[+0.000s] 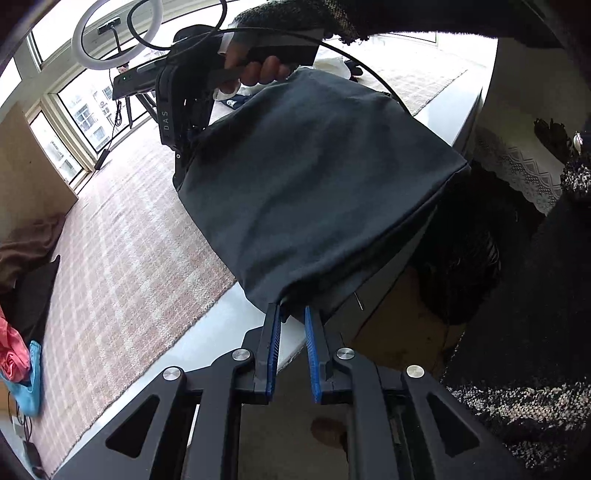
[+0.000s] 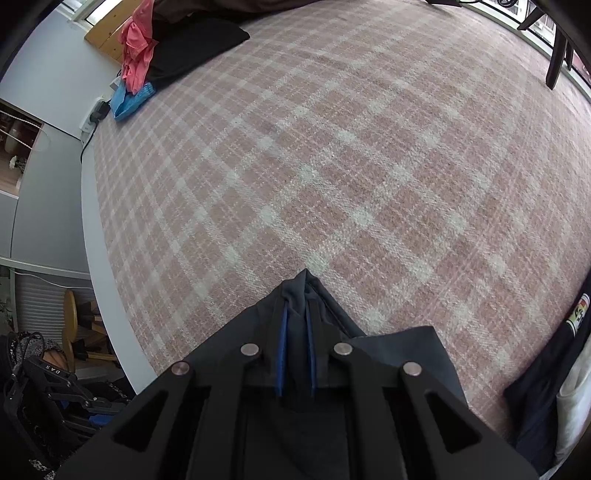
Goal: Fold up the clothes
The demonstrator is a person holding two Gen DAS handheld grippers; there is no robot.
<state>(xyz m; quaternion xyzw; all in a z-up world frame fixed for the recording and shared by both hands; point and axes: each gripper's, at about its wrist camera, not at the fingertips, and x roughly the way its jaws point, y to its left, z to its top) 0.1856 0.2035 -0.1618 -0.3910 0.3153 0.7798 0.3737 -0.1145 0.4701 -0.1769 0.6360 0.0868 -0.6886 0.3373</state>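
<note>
A dark navy garment (image 1: 314,177) hangs stretched in the air between my two grippers, above the table's near edge. My left gripper (image 1: 293,314) pinches one corner of it between its blue pads. In the left wrist view the right gripper (image 1: 184,110) holds the far corner, with a hand on its handle. In the right wrist view my right gripper (image 2: 295,314) is shut on a bunched corner of the same navy garment (image 2: 301,291), held above the pink plaid tablecloth (image 2: 332,166).
A pile of clothes lies at the table's far end: pink (image 2: 136,62), black (image 2: 192,48) and light blue (image 2: 129,101). Another dark garment (image 2: 546,387) lies at the right. A ring light (image 1: 114,33) stands by the windows. A power strip (image 2: 94,114) sits at the table edge.
</note>
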